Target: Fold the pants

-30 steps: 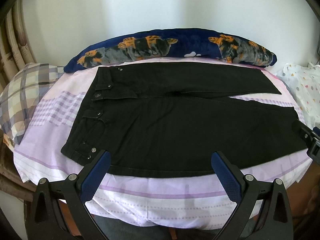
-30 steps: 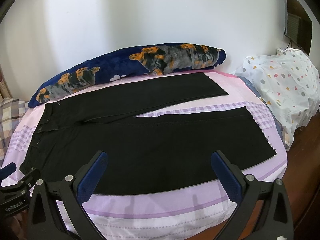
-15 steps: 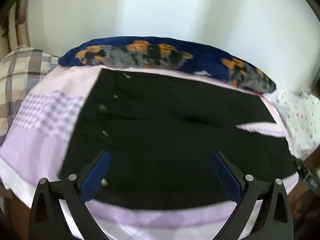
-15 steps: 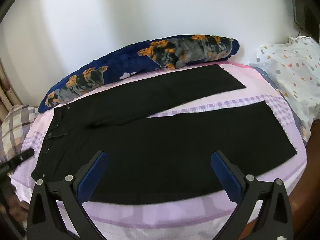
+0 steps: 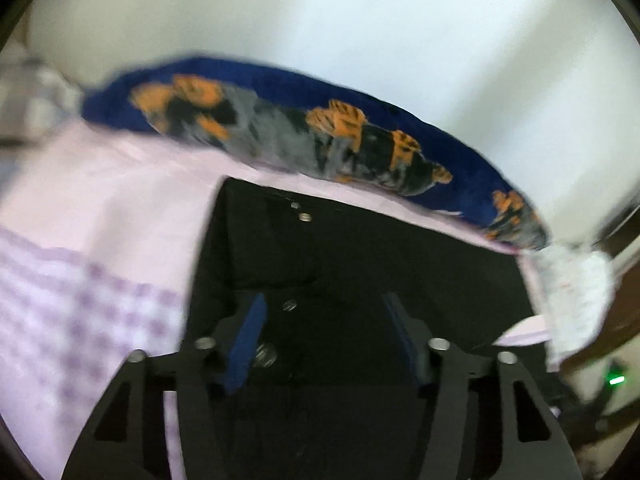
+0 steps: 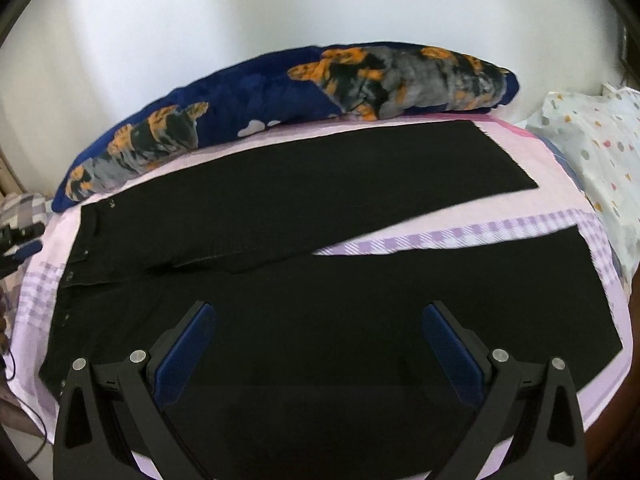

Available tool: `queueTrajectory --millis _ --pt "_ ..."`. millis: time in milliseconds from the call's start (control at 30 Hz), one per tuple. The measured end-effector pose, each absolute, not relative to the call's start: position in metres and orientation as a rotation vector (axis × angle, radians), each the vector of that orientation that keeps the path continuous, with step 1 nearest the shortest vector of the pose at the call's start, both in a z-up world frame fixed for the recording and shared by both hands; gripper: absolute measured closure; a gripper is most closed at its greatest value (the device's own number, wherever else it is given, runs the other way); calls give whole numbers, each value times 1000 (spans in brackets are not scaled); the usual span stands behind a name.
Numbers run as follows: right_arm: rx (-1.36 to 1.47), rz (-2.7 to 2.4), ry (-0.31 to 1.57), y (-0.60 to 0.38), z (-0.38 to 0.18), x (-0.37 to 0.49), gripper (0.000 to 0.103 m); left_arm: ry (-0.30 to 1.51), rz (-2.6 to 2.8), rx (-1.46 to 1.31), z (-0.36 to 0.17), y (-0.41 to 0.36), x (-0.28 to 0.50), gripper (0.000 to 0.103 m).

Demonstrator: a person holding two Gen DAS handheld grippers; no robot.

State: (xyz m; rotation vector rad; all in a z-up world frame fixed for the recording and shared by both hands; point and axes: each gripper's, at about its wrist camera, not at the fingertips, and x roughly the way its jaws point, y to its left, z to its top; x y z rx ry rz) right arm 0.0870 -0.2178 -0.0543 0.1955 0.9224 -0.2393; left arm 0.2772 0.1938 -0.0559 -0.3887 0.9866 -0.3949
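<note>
Black pants (image 6: pixel 320 240) lie flat on a lilac sheet, waistband to the left, two legs spread to the right. My left gripper (image 5: pixel 324 308) hovers close over the waistband end (image 5: pixel 320 248), its blue-padded jaws partly open with nothing between them, metal buttons (image 5: pixel 289 305) showing near the left finger. That view is blurred. My right gripper (image 6: pixel 320 316) is wide open and empty above the near leg, around mid-thigh. The left gripper's tip shows at the far left of the right wrist view (image 6: pixel 20 240).
A long navy pillow with orange and grey print (image 6: pixel 300 92) lies along the back against a white wall. A white dotted cloth (image 6: pixel 600 140) sits at the right. A plaid pillow (image 6: pixel 24 208) is at the left. The bed's front edge (image 6: pixel 608 396) is near.
The left gripper has moved forward and down onto the waistband end and its jaws have narrowed. The right gripper has moved forward over the near leg, still wide open.
</note>
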Motion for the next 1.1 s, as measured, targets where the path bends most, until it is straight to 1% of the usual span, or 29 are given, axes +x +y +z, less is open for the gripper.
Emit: queueTrajectory --millis 100,433,600,900,933,967,1000,1100 --pt "176 -236 949 -211 -62 104 0 1064 -455 -529 -83 210 313 60" --pt "96 -186 994 -184 -81 155 0 1115 -431 -666 -123 247 362 61" --pt "105 -161 994 -174 -89 179 0 1149 -504 -678 -132 238 385 68" --pt "166 -48 983 -176 -97 214 0 1151 -522 -699 -141 223 430 69" --pt "173 -25 983 -178 -96 218 0 1144 -511 -703 -141 223 430 73" --pt "183 2 985 -182 -96 222 0 1131 -490 -687 -139 224 427 86" --pt "187 26 985 -186 -94 227 0 1113 -471 -653 -136 224 423 93" --pt "152 90 984 -197 -87 243 0 1011 -492 -636 -117 224 407 95"
